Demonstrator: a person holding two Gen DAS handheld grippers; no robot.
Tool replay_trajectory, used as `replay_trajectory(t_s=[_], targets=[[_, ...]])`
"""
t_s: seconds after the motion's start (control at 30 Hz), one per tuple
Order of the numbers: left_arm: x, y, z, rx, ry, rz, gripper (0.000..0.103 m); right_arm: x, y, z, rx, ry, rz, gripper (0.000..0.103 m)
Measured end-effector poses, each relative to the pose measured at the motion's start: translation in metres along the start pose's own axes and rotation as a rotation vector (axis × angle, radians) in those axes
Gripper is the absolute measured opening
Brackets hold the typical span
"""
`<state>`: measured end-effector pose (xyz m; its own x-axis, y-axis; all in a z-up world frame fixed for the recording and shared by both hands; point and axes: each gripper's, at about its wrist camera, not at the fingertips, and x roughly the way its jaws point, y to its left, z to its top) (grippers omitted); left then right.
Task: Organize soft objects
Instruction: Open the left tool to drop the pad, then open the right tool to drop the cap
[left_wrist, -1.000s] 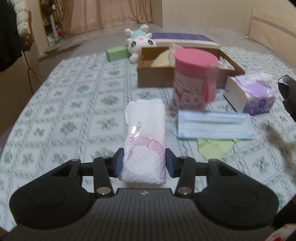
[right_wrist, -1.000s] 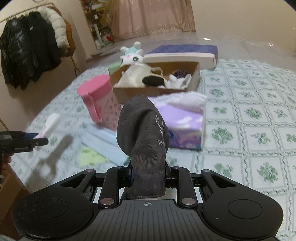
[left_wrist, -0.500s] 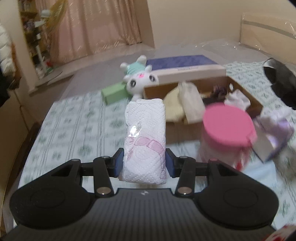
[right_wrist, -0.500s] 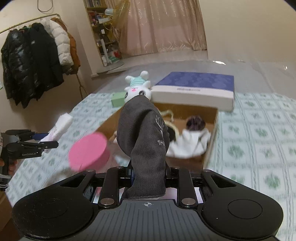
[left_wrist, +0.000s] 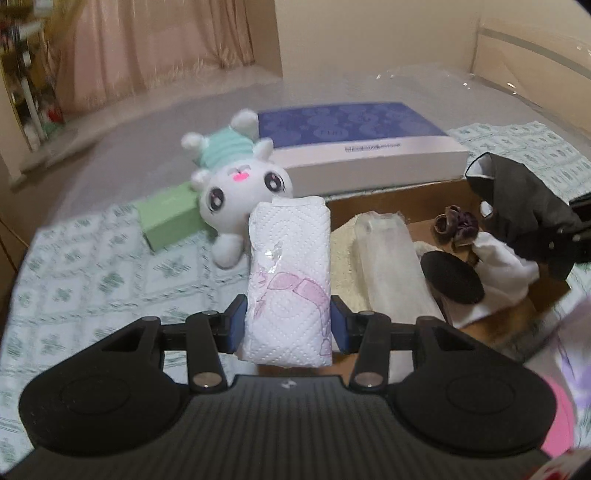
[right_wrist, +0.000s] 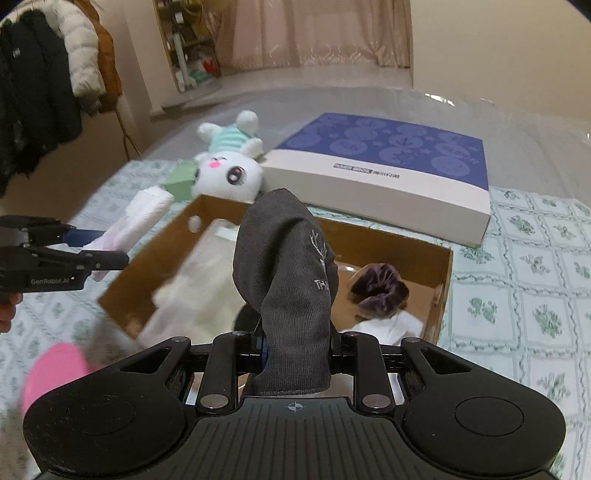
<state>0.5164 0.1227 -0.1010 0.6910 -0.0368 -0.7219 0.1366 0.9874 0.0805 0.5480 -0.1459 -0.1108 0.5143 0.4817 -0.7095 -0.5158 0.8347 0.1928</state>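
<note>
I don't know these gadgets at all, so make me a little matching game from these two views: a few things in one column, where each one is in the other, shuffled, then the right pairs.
Things
1. white paper tissue pack with pink print
2. dark grey knitted sock
3. purple velvet scrunchie
4. white plush bunny in a mint striped top

Places
A. lying inside the brown cardboard box
B. clamped in the right gripper
C. on the bed beside the small green box
D. clamped in the left gripper

Pairs: 1-D, 2-B, 3-A, 4-C
</note>
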Motion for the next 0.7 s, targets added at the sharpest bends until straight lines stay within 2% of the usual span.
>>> replay_trajectory(t_s=[0.17, 0.2, 0.27, 0.37, 0.47, 0.53, 0.6, 0.63, 0.7], targets=[[0.042, -0.003, 0.011, -0.058, 0.055, -0.002, 0.048, 0.02, -0.007, 0.008, -0.014, 0.019, -0.017, 0.026], [0.047, -0.004, 0.012, -0.061, 0.055, 0.005, 0.052, 0.023, -0.009, 0.009, -0.013, 0.019, -0.018, 0.026], [0.057, -0.003, 0.012, -0.08, 0.056, 0.011, 0.055, 0.027, -0.011, 0.011, -0.013, 0.025, -0.02, 0.026], [0.063, 0.002, 0.011, -0.118, 0.063, -0.016, 0.059, 0.034, -0.013, 0.011, -0.038, 0.037, -0.035, 0.027], [0.061, -0.001, 0.009, -0.092, 0.058, -0.012, 0.059, 0.038, -0.014, 0.011, -0.056, 0.039, -0.043, 0.028], [0.059, -0.003, 0.008, -0.076, 0.054, -0.008, 0.059, 0.039, -0.015, 0.012, -0.055, 0.017, -0.033, 0.037], [0.056, -0.003, 0.007, -0.069, 0.042, -0.01, 0.059, 0.039, -0.016, 0.013, -0.053, -0.026, -0.03, 0.065], [0.054, -0.002, 0.007, -0.07, 0.035, -0.01, 0.059, 0.038, -0.016, 0.014, -0.048, -0.046, -0.031, 0.068], [0.051, 0.0, 0.006, -0.078, 0.031, -0.012, 0.059, 0.038, -0.018, 0.015, -0.04, -0.051, -0.015, 0.069]])
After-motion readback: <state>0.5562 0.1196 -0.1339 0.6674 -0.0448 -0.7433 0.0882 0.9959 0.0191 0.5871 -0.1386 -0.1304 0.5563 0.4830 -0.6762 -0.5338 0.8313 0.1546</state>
